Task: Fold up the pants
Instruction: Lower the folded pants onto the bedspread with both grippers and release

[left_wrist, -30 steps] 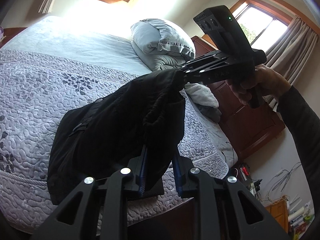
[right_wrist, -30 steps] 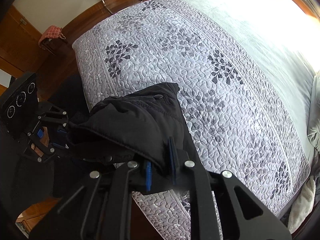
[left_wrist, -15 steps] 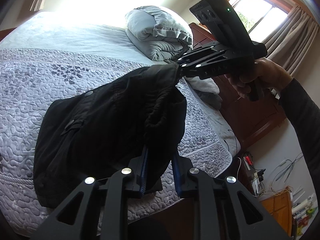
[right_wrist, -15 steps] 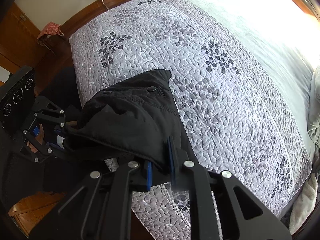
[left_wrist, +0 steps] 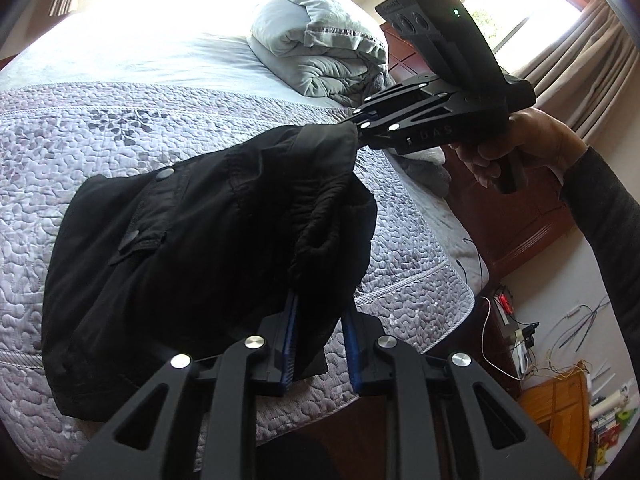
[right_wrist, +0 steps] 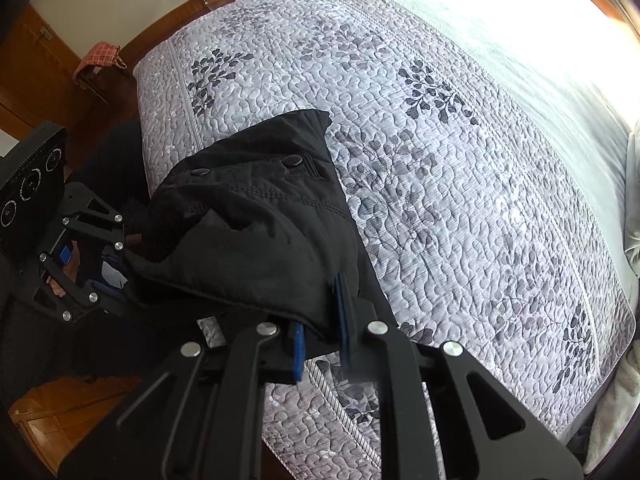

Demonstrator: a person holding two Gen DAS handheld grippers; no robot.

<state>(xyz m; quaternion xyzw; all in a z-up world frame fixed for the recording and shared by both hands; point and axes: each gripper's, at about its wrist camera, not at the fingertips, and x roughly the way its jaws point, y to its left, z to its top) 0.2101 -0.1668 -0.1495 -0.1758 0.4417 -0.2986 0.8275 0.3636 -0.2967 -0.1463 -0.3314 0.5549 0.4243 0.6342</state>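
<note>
— Black pants (left_wrist: 208, 240), where are they?
— Hanging over the quilted bed (left_wrist: 120, 128), lower part draped on it.
— Held how?
— The left gripper (left_wrist: 320, 320) and right gripper (right_wrist: 320, 312) are each clamped on the waistband, probably to spread it flat. No containers visible.

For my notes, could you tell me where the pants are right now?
The pants hang between both hand-held grippers, left and right, draped over the quilt near the bed's foot edge.
</note>
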